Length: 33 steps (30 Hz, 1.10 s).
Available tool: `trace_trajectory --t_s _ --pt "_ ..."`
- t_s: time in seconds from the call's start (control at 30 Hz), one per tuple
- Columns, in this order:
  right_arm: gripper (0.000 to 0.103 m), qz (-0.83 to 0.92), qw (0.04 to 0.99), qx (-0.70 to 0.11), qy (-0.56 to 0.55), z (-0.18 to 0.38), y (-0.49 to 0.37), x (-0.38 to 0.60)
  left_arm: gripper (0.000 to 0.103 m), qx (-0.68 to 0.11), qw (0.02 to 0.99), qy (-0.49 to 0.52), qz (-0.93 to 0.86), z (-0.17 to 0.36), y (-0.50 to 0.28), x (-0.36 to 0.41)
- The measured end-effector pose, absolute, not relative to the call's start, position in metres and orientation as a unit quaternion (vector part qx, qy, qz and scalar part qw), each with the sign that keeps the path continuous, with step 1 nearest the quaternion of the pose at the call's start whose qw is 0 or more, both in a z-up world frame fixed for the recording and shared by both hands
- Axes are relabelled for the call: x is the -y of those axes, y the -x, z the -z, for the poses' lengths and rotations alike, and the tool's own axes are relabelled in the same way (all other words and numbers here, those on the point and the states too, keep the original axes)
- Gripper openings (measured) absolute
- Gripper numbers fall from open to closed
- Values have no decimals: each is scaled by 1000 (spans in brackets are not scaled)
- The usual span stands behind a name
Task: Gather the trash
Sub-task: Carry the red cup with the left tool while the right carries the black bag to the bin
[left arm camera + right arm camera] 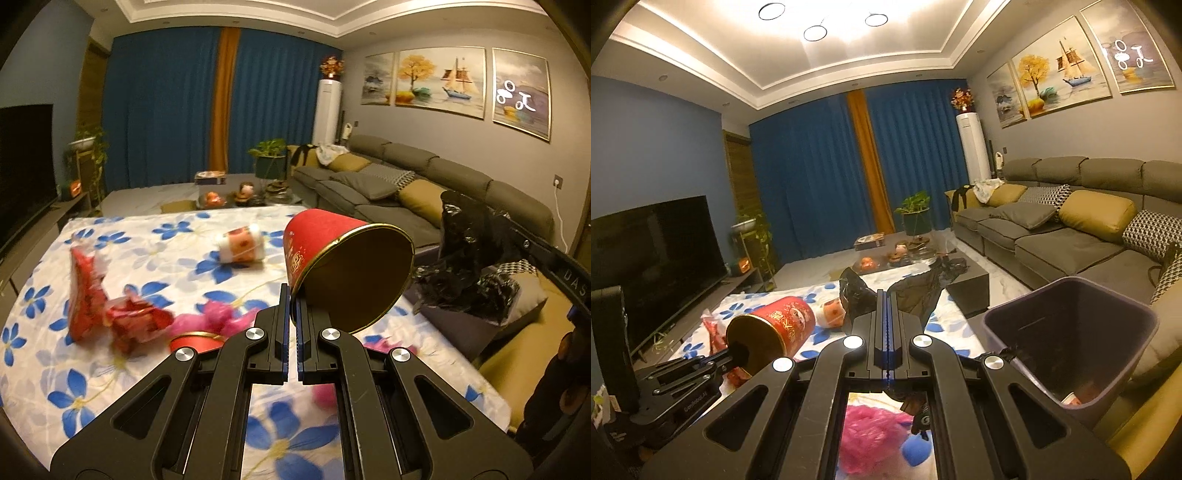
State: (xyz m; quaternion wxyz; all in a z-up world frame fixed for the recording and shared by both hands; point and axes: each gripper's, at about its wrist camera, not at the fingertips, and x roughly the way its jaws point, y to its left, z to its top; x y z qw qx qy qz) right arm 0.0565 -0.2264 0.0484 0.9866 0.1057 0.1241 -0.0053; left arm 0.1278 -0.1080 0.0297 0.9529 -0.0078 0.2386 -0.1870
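My left gripper [292,295] is shut on the rim of a red cylindrical can [332,251] and holds it tilted above the table; the can also shows in the right wrist view [775,328]. My right gripper [885,295] is shut on a black plastic bag [916,291], which also shows in the left wrist view [469,251]. A dark trash bin [1071,332] stands at the right. On the floral tablecloth [147,258] lie a crumpled red wrapper [110,306], a small white-orange roll [242,245], pink plastic [218,317] and a red lid [195,341].
A grey sofa [1071,236] with cushions runs along the right wall. A TV [653,266] stands at the left. A low coffee table with ornaments [897,254] and a potted plant [916,214] are beyond the table.
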Motion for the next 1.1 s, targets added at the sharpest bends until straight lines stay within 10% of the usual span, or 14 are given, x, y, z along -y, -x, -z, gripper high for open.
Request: trace_trajectory --t_s 1.1 --pt "1 155 970 -128 -138 -27 -65 372 2 -230 924 -32 304 -39 -172 311"
